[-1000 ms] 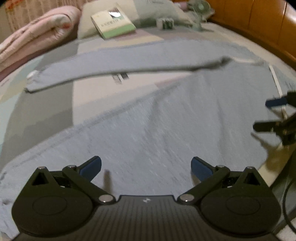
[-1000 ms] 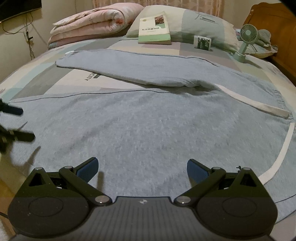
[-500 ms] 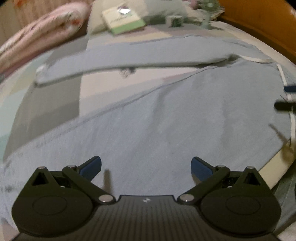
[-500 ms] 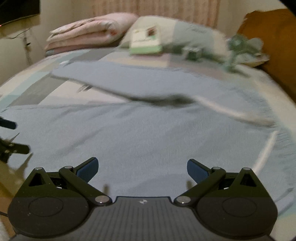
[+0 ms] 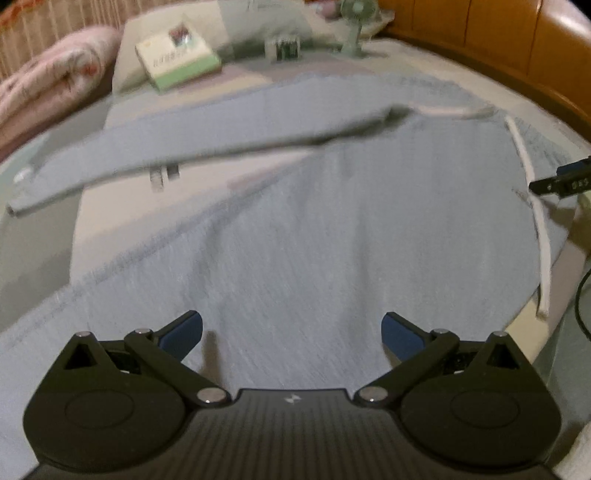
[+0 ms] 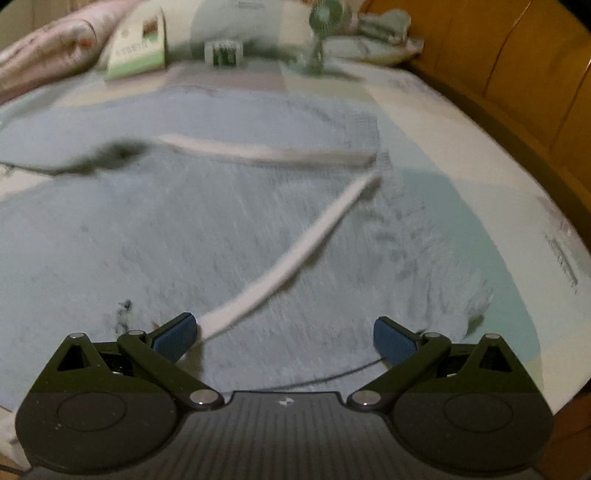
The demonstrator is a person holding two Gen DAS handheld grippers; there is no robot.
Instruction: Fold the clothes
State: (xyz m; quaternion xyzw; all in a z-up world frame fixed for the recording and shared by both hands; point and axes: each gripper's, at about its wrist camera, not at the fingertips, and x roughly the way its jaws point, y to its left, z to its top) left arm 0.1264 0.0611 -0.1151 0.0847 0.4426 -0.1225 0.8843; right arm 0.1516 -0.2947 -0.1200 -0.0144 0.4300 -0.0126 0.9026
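A light blue garment (image 5: 332, 229) lies spread flat on the bed, one long part (image 5: 207, 140) folded across its far side. White drawstrings (image 6: 288, 269) run over its right end. My left gripper (image 5: 291, 332) hovers open over the near middle of the cloth, nothing between its fingers. My right gripper (image 6: 282, 336) is open above the garment's right end, its left pad next to the drawstring's near tip. The right gripper (image 5: 565, 182) also shows at the right edge of the left wrist view. Both views are blurred.
A green and white book (image 5: 177, 59) leans on the pillows (image 6: 266, 22) at the head of the bed, with a small box (image 6: 223, 53) and a small green fan (image 6: 325, 22). A pink quilt (image 5: 48, 88) lies rolled far left. Orange wooden frame (image 6: 517, 59) borders the right.
My right gripper has swung to the right, from the garment's middle to its drawstring end. The left gripper has shifted slightly right. Both stayed open.
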